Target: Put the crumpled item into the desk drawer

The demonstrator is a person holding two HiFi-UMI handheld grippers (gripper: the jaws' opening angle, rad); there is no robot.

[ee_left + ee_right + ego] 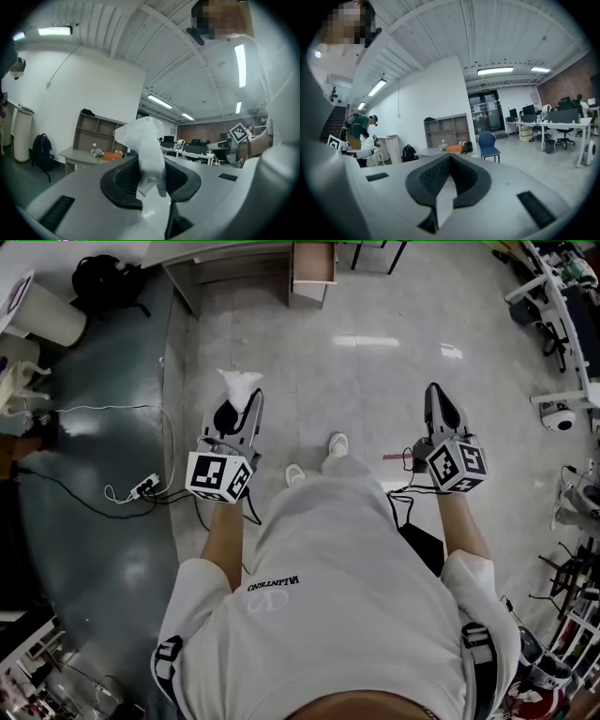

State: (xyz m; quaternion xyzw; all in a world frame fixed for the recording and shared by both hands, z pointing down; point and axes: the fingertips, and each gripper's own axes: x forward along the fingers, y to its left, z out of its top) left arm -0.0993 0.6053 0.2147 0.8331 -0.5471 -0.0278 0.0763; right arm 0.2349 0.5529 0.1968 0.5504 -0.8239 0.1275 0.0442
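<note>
Your left gripper (244, 401) pinches the white crumpled tissue paper (143, 136) between its black ribbed pads, with most of the paper sticking out beyond the jaw tips. Your right gripper (449, 158) holds nothing, its jaws pressed together.

Bright ceiling strips, fisheye-warped edges

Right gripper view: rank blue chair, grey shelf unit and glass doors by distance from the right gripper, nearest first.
1. Blue chair, right of centre, on open floor.
2. Grey shelf unit, centre, against the white wall.
3. Glass doors, farthest, past the wall's end.
</note>
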